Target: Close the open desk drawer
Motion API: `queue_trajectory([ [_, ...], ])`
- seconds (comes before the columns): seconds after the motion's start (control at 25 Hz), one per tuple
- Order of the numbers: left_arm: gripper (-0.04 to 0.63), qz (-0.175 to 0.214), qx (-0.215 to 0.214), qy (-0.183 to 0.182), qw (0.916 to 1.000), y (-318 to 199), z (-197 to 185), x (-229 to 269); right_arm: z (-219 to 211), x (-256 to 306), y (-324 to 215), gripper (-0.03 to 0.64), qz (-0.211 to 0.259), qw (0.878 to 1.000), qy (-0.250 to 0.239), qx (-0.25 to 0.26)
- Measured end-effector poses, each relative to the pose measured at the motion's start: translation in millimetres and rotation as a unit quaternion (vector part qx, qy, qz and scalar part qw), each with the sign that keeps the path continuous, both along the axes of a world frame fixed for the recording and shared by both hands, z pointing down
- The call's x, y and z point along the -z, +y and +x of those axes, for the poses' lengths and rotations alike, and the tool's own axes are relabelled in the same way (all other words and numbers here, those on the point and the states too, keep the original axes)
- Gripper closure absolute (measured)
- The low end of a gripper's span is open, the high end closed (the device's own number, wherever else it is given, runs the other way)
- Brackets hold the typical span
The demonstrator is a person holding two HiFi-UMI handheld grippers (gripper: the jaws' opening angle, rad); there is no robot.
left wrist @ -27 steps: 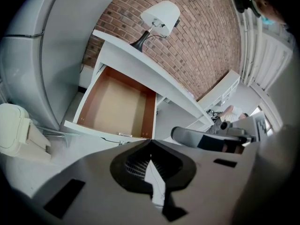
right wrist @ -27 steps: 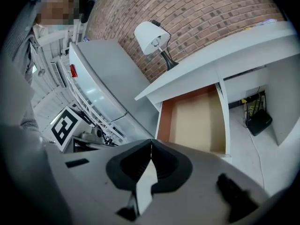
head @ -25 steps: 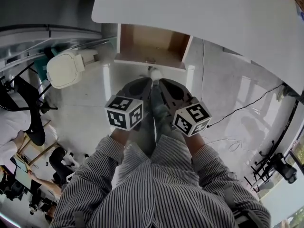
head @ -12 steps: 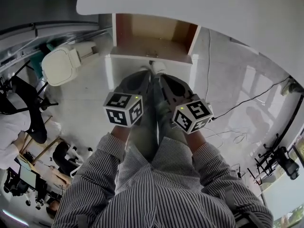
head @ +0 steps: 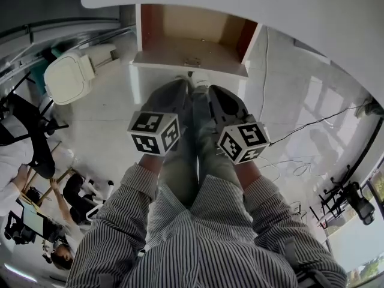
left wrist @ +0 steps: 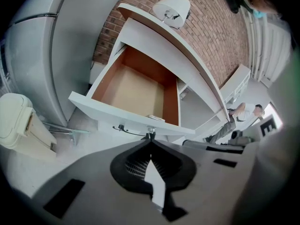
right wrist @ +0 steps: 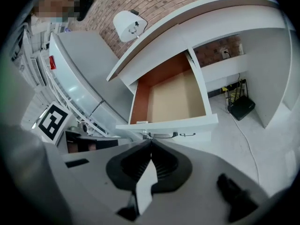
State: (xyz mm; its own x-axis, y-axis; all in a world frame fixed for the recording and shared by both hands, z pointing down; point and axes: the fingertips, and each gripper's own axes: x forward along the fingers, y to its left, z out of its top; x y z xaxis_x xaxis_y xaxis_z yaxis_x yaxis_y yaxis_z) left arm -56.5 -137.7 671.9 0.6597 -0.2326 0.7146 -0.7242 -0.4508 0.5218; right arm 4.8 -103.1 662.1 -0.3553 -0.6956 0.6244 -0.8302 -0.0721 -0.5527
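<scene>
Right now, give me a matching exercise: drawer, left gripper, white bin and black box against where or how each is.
1 drawer
2 left gripper
3 white bin
4 black box

a floor, under the desk
b jaws together, empty
c pulled out
d floor, left of the drawer

Pairs: 1-c; 2-b; 3-d; 4-a

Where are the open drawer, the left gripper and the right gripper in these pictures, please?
drawer (left wrist: 133, 90), left gripper view, on its bare inner floor.
left gripper (left wrist: 150, 138), left gripper view, where its closed jaw tips meet.
right gripper (right wrist: 149, 140), right gripper view, where its closed jaw tips meet.
</scene>
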Motion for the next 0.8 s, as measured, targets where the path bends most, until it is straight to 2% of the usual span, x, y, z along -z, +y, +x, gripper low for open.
queue_trajectory([
  [0.16,0.583,0.004,0.017,-0.016,0.9997,-5,-5,-10,3,-13,2,0.600,0.001,1.000,0.022,-0.008],
  [0.52,0.582,0.031,0.033,-0.042,0.9981,-13,-9,-32,6,-34,0,0.600,0.001,0.999,0.033,-0.022],
  [0.8,0.583,0.044,0.046,-0.038,0.9972,-25,-9,-45,13,-47,-9,0.600,-0.003,0.997,0.018,-0.071],
])
